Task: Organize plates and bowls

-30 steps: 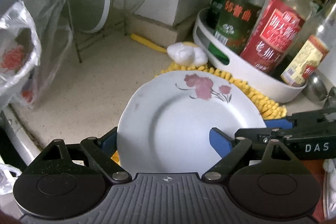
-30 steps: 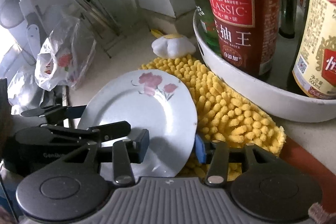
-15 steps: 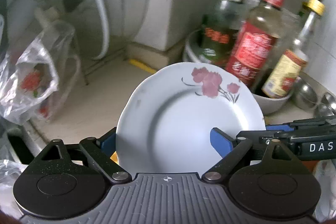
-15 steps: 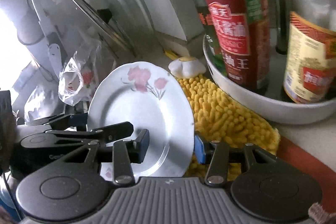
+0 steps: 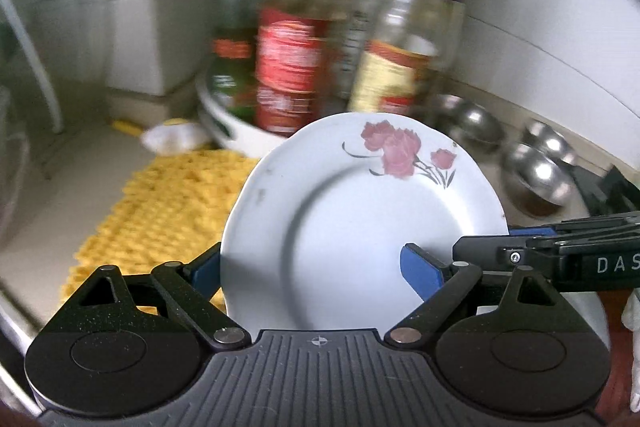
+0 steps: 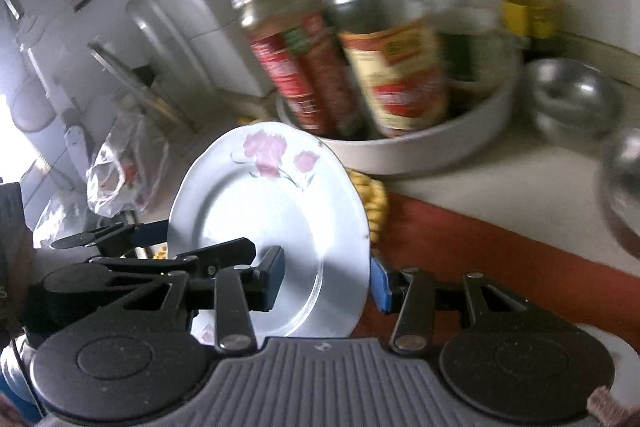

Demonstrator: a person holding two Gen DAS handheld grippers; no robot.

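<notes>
Two tongs grip floral plate (image 5: 360, 227); "DAS" on right tongs (image 6: 326, 277).

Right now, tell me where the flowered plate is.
The flowered plate is at the centre of both wrist views, gripped between the left tool and right tool, in front of the white bottle tray, with the yellow mat on its left.

Left gripper (image 5: 316, 265): jaws wide, clamped across the plate (image 5: 360, 219). Right gripper (image 6: 326, 281): jaws narrower, pinching the plate's rim; both angled downward.
</notes>
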